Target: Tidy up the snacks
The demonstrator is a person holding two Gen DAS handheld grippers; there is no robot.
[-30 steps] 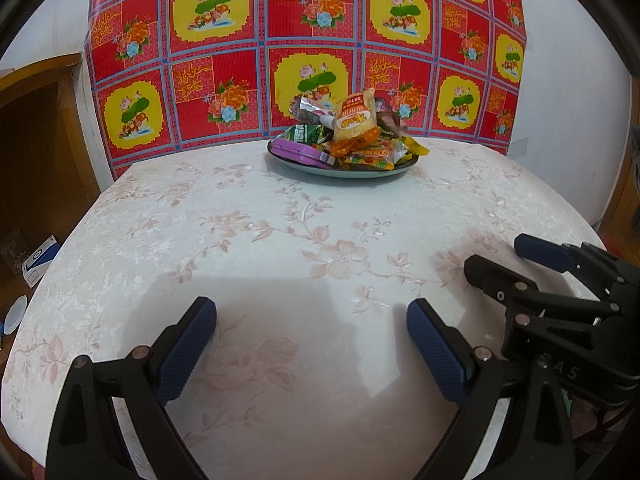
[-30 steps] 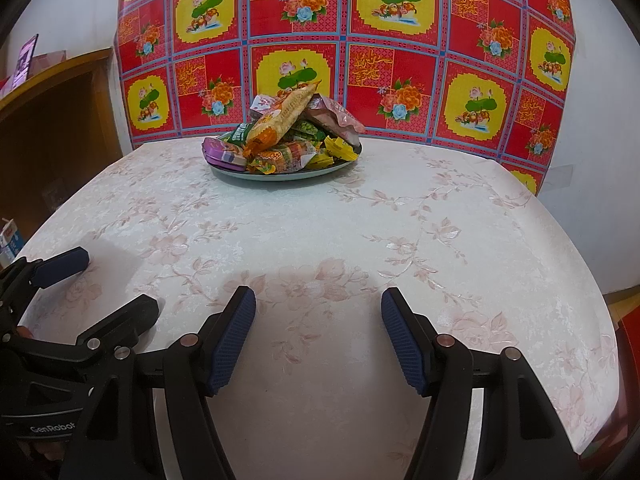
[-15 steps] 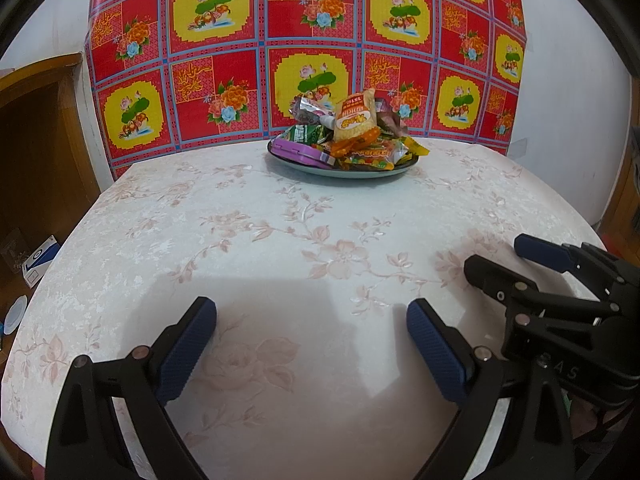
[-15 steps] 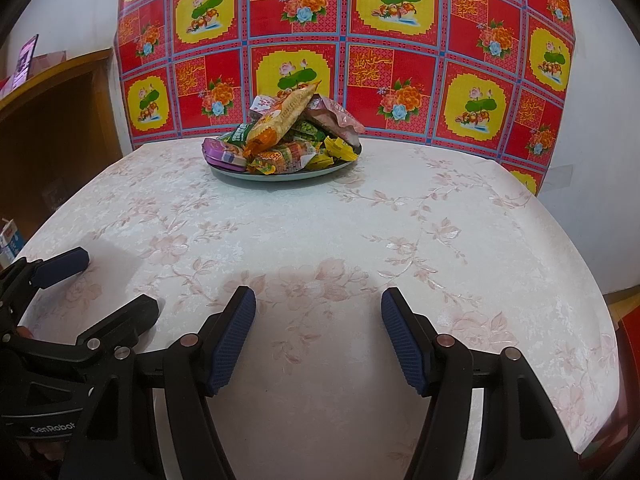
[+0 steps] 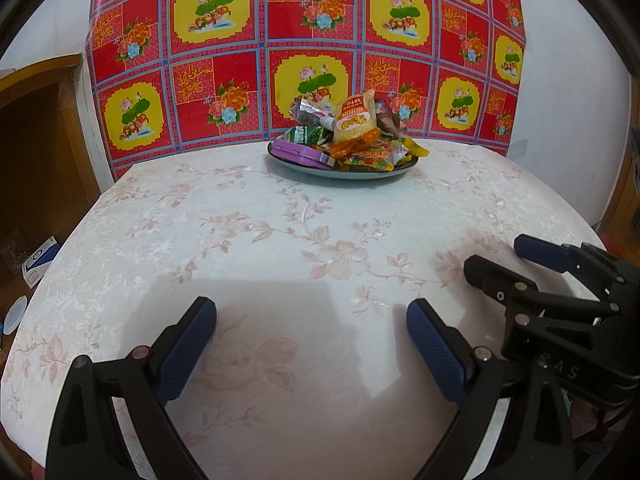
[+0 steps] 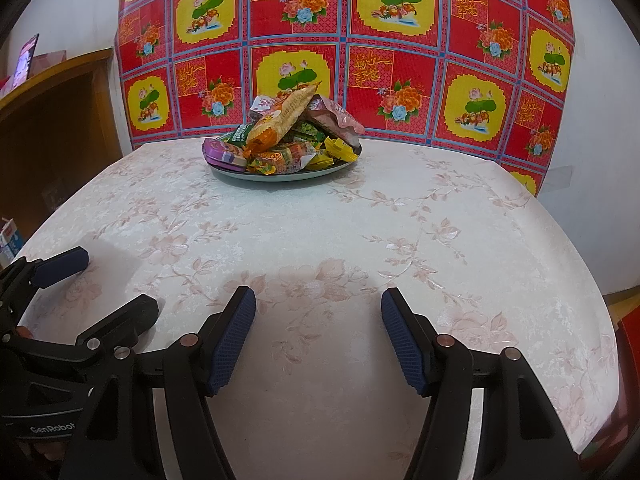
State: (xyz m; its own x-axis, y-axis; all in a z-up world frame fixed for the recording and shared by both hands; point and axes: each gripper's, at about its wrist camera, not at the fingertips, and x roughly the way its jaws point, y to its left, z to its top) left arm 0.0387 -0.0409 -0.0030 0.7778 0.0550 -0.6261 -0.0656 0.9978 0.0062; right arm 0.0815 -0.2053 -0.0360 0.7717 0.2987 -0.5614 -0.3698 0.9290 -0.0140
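A dark round plate (image 5: 320,171) (image 6: 256,176) stands at the far middle of the table, heaped with wrapped snacks (image 5: 356,124) (image 6: 286,120): an orange-yellow packet on top, a purple pack, green and yellow wrappers. My left gripper (image 5: 312,316) hovers open over the near part of the table, nothing between its blue pads. My right gripper (image 6: 318,304) is open too, with nothing in it, and shows at the right of the left wrist view (image 5: 508,258). The left gripper appears at the left edge of the right wrist view (image 6: 104,280). Both are far from the plate.
The table (image 5: 280,240) wears a pale cloth with pink flowers. A red and yellow patterned cloth (image 5: 304,40) hangs on the wall behind. A wooden shelf (image 5: 36,152) stands to the left, with a small blue-white box (image 5: 40,260) low beside it.
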